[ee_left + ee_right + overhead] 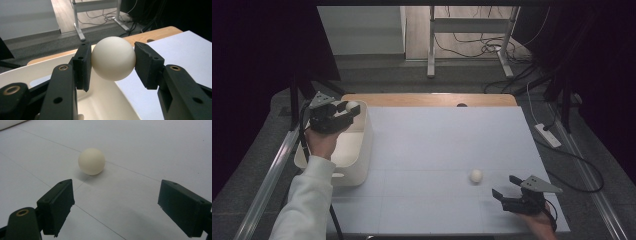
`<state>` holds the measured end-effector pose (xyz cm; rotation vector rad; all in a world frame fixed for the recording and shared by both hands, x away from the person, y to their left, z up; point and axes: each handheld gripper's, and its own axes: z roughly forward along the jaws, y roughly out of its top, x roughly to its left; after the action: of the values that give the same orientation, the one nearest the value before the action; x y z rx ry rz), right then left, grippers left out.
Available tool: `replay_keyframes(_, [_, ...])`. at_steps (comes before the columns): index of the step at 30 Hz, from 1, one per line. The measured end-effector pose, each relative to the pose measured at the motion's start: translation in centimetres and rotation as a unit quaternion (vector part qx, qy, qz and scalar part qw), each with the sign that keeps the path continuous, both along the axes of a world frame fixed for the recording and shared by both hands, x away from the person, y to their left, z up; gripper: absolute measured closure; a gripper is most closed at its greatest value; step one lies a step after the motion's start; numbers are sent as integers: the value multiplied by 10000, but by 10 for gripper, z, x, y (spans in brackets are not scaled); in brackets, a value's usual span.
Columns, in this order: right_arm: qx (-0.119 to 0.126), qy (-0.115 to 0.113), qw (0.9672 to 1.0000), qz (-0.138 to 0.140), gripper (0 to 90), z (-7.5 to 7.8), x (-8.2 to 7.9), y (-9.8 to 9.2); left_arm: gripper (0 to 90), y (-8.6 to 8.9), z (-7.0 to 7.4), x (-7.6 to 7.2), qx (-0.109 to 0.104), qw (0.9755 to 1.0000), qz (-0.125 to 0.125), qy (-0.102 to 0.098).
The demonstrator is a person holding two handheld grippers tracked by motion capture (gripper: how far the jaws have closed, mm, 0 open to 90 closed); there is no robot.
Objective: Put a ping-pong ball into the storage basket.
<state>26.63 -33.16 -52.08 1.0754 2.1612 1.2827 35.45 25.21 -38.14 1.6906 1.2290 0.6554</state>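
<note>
My left gripper (348,111) (113,62) is shut on a cream-white ball (113,58) (351,106), its two black pads pressing on the ball's sides. It holds the ball over the far end of a white bin (360,150) (107,102) at the table's left. A second cream ball (476,175) (91,161) lies on the white table top at the near right. My right gripper (507,186) (116,207) hovers just behind that ball, jaws wide apart with nothing between them.
The white table top (437,150) has a wooden strip (432,99) along its far edge. Beyond it stand a metal frame's legs (431,45) and tangled cables on the floor. A power strip (548,135) lies on the floor at the right.
</note>
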Motion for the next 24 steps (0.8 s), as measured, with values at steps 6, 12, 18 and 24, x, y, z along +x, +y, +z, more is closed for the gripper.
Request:
replay_keyframes(6, [9,-3,10000,4,131,0,0,0,509,4,-5,5,-140,9998,38,126])
replay_keyframes(12, [3,3,10000,2,131,0,0,0,509,4,-9,11,31,9996,121,262])
replay_keyframes(18, [3,-1,10000,-2,130,0,0,0,509,5,-13,16,62,9991,154,390])
replay_keyframes(24, [-2,0,10000,-8,131,0,0,0,509,6,-17,20,143,9984,198,516])
